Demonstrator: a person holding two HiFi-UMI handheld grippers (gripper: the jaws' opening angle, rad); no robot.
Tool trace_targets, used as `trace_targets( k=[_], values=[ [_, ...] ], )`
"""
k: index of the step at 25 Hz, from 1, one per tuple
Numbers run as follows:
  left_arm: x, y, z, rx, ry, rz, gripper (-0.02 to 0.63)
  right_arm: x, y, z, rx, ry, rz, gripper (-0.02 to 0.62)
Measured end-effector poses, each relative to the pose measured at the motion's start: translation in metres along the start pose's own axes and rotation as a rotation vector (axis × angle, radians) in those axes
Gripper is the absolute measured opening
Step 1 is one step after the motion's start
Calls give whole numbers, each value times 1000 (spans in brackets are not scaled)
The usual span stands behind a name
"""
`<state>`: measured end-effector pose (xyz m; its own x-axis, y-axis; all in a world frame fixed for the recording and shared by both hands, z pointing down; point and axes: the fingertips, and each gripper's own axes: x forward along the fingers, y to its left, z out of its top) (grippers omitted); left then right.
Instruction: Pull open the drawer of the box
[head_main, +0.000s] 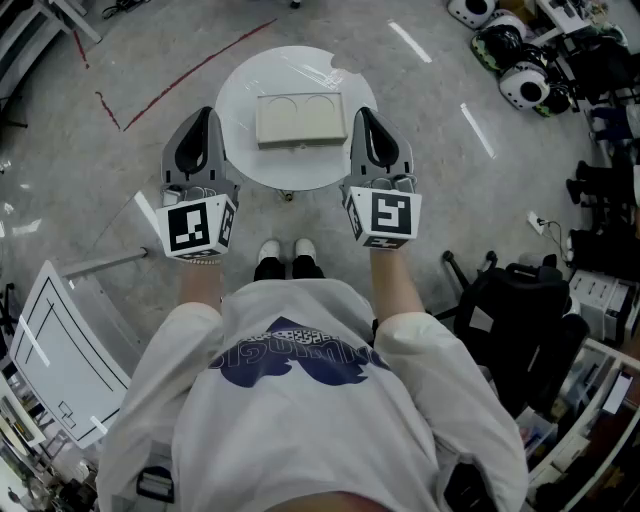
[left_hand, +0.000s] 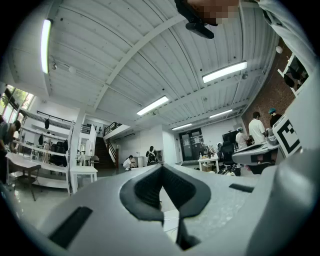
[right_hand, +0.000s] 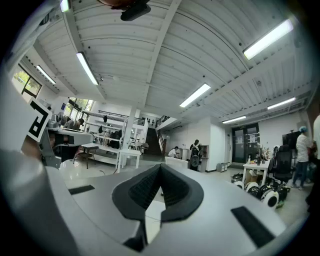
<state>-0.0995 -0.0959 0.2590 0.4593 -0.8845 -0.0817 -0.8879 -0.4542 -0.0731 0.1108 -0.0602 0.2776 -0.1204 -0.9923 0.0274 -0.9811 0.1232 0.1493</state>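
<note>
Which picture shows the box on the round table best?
The head view: it looks straight down on the box, showing its whole top with two round dents, on the round table. Both gripper views look out across the room, and I cannot make the box out in them.

The grey concrete floor (head_main: 120, 60) is marked with a red line (head_main: 200, 72). A white ribbed ceiling (right_hand: 165, 55) carries long strip lights (right_hand: 194, 95). A staircase (right_hand: 152, 140) rises at the far wall. White tables (right_hand: 129, 153) stand near open shelving (left_hand: 50, 145), and a brick wall (left_hand: 272, 95) closes one side.
</note>
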Motion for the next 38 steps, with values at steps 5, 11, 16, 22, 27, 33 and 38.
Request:
trace_targets(
  k=[5,11,16,22,27,33,38],
  values=[
    [1,0,-1,-1,1,0,6,1,0,-1,-8,1,1,-3],
    [3,2,1,-2,-7,6,6,2,0,0,-18,3,1,-3],
    [5,5,4,-12,-14,12,6,5,-1,3,-10,0,2,-3],
    [7,17,-7,-79,24,39,6,5,-13,2,173,-53,43,-3],
    [11,18,-25,-143,75,5,28,5,-34,-12,283,-40,21,152],
    [15,13,-46,-159,138,-31,135,11,-45,-23,285,-19,-12,201],
    [25,12,-77,-167,228,-36,137,20,-44,-37,293,16,-5,202]
  ],
)
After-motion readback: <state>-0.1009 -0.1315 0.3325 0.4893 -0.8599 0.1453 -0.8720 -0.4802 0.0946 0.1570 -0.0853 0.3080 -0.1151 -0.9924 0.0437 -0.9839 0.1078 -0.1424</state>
